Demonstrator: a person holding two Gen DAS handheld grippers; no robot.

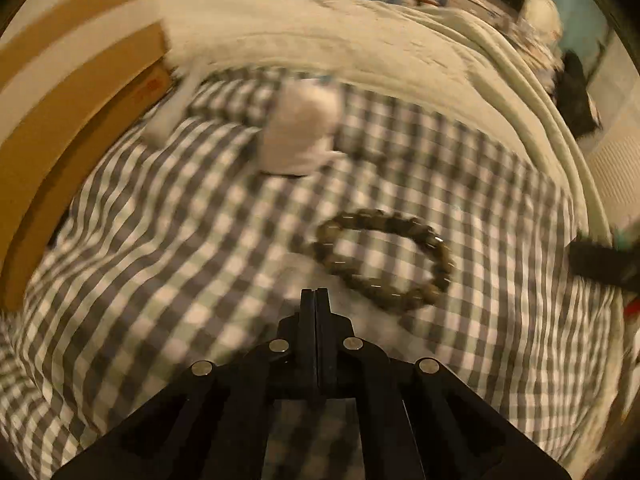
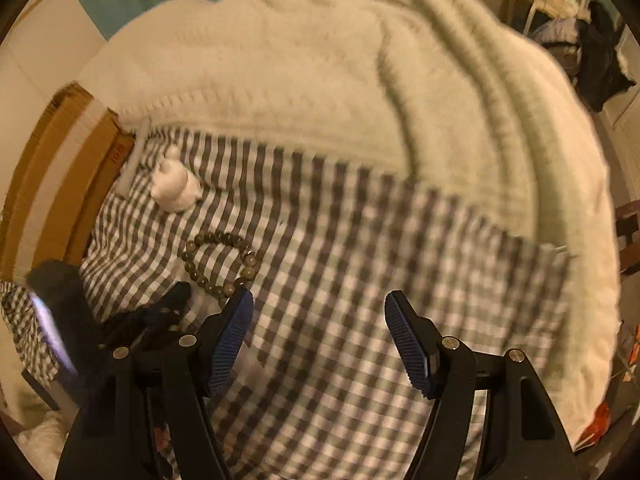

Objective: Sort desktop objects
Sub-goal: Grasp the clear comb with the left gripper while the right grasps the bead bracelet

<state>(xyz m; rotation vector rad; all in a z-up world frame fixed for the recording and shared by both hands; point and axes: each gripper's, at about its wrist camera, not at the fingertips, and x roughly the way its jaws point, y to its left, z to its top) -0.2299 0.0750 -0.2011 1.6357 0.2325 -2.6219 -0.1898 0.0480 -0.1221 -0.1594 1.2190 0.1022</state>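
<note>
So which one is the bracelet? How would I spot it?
Find the grey-and-white checked cloth spread below the fluffy cream blanket. On it, near the cardboard box, lie two small things. The bracelet is the ring of round olive-brown beads; its neighbour is a solid white figurine.

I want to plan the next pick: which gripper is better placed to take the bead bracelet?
Probably the left. The left gripper points almost at the bead bracelet, just ahead of its fingertips, but it is shut and must open first. The right gripper is open, yet the bracelet lies off to its left side.
</note>
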